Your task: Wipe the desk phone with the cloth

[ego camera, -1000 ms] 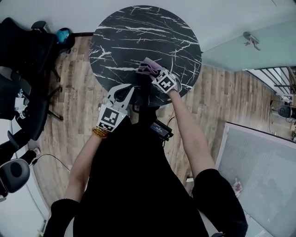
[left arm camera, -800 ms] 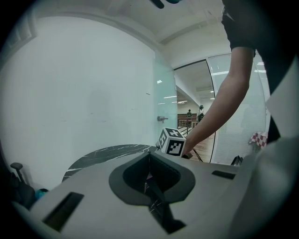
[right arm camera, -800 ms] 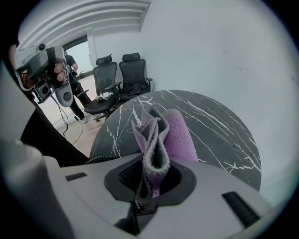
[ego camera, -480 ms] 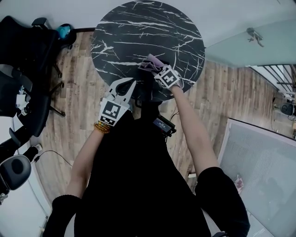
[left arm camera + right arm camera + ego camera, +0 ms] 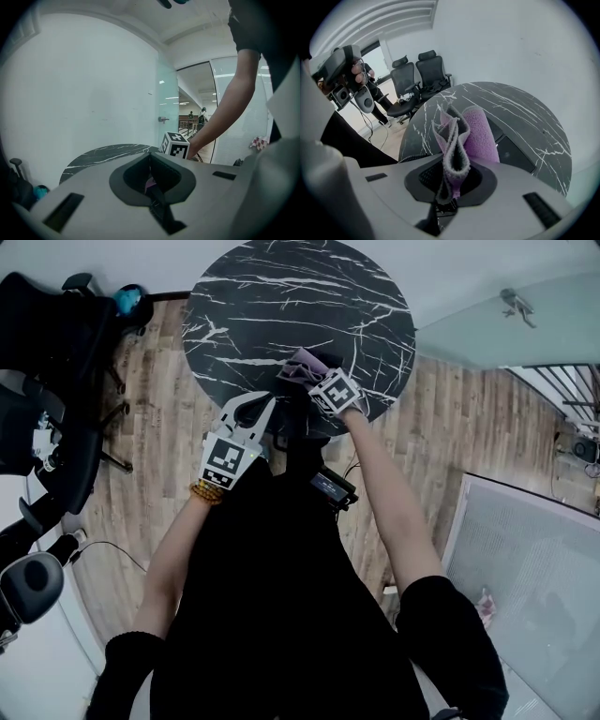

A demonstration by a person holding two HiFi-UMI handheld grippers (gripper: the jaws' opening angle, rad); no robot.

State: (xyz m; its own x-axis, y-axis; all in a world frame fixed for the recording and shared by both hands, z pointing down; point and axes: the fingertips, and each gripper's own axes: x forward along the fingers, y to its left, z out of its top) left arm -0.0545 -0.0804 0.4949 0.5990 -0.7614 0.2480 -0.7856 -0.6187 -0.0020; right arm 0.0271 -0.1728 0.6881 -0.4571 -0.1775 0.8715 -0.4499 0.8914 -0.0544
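Note:
My right gripper (image 5: 319, 381) (image 5: 454, 164) is shut on a folded purple cloth (image 5: 471, 133) (image 5: 302, 366), which sticks up out of its jaws and droops forward. Below the cloth lies the black desk phone (image 5: 513, 152), flat on the round black marble table (image 5: 272, 296) near its front edge. In the head view the phone is mostly hidden by the grippers and my dark clothing. My left gripper (image 5: 265, 406) (image 5: 150, 157) hangs shut and empty just left of the right one, at the table's near edge. The right gripper's marker cube (image 5: 176, 145) shows beyond it.
Black office chairs (image 5: 47, 381) (image 5: 422, 75) stand left of the table on the wooden floor (image 5: 150, 427). A small black device with a screen (image 5: 330, 487) sits below the table edge near my waist. White wall behind the table, glass partition to the right. Another person (image 5: 347, 70) stands by the chairs.
The right gripper with the cloth has edged slightly farther over the table. The left gripper has barely moved. Both stay shut.

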